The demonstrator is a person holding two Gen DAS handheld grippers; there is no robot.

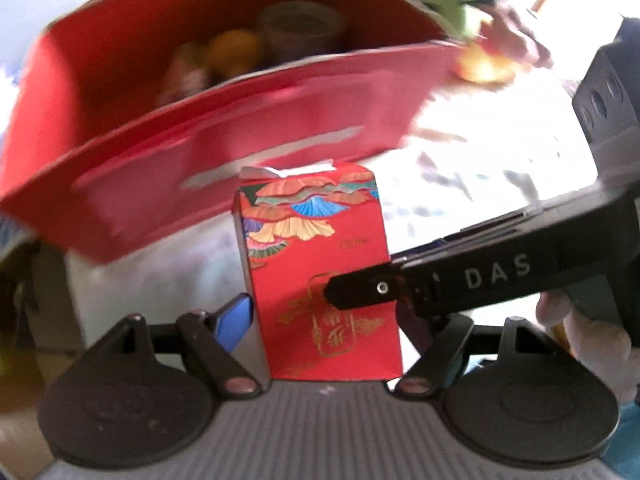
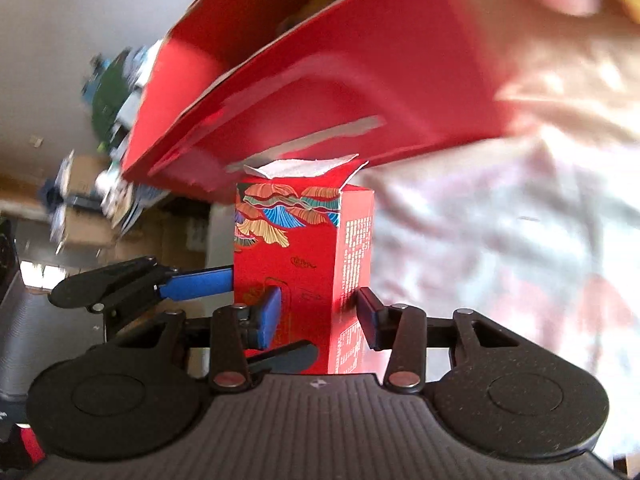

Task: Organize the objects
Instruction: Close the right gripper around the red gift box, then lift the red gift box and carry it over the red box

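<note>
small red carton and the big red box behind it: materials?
Carton: thin printed paperboard, slightly glossy; torn white edges on the top flaps, gold-foil-look pattern. Both claws grip it, left and right.
Big box: looks like matte red card; thin bent walls, a pale strip on the front. Blur leaves the finish uncertain.

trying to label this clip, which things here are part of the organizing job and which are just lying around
Part of the job:
- small red patterned carton, held by the left gripper and right gripper
- large open red cardboard box, with an orange fruit and a round tin inside

Lying about:
- white floral tablecloth
- blurred green and yellow item
- cardboard boxes in the background
</note>
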